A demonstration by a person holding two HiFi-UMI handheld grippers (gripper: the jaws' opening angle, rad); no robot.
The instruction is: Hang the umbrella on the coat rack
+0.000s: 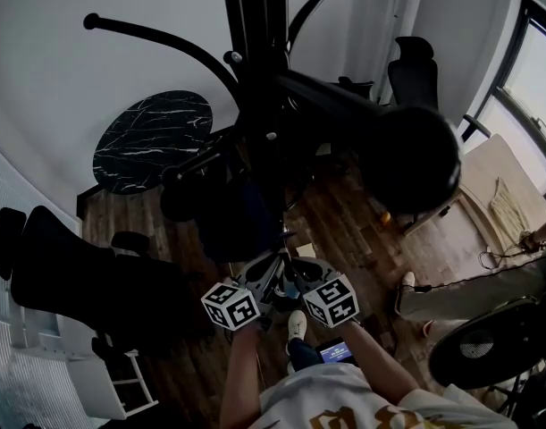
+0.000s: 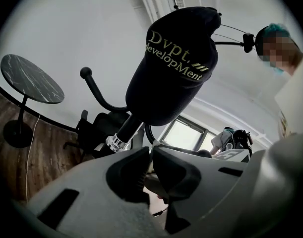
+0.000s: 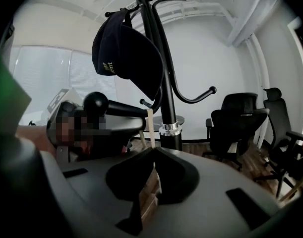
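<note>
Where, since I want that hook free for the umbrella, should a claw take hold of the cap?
Take the cap by its lower edge, likely the brim, coming from below on the side away from the pole. It hangs by its top from an upper hook, so that edge is free and lifting should clear it. The right claw is shut on a pale strap.

I record a black coat rack (image 3: pixel 163 83) with a chrome collar, ahead of the right gripper (image 3: pixel 154 152). At that gripper's tips the strap (image 3: pixel 151 128) is beige. Above the left gripper (image 2: pixel 151 150), the cap (image 2: pixel 173 63) is dark navy with pale gold lettering. To its left, the table (image 2: pixel 30 78) is black marble with white veins, and the floor (image 2: pixel 39 152) is brown wood.
</note>
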